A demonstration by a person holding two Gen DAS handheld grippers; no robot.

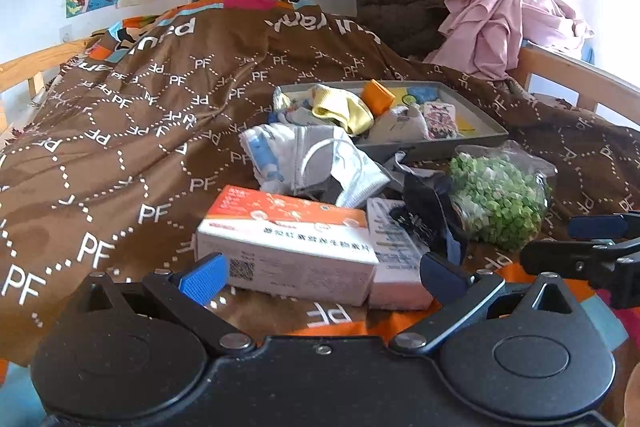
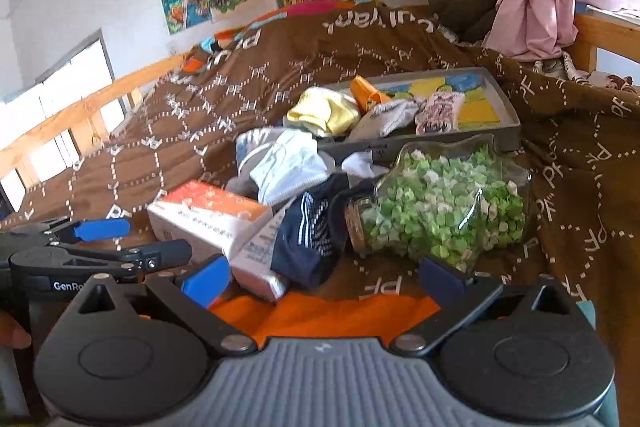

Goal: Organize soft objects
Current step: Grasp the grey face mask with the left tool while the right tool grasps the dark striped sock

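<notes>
Both grippers, left (image 1: pixel 324 273) and right (image 2: pixel 326 277), gape empty near a seemingly dark sock (image 2: pixel 310 239).

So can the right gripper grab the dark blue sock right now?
Probably yes. The right gripper is open, and the dark blue sock lies just ahead between its fingers, on top of the pile. The star jar sits close on one side and a small box on the other, so go carefully.

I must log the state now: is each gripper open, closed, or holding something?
Left gripper: open, holding nothing.
Right gripper: open, holding nothing.
</notes>
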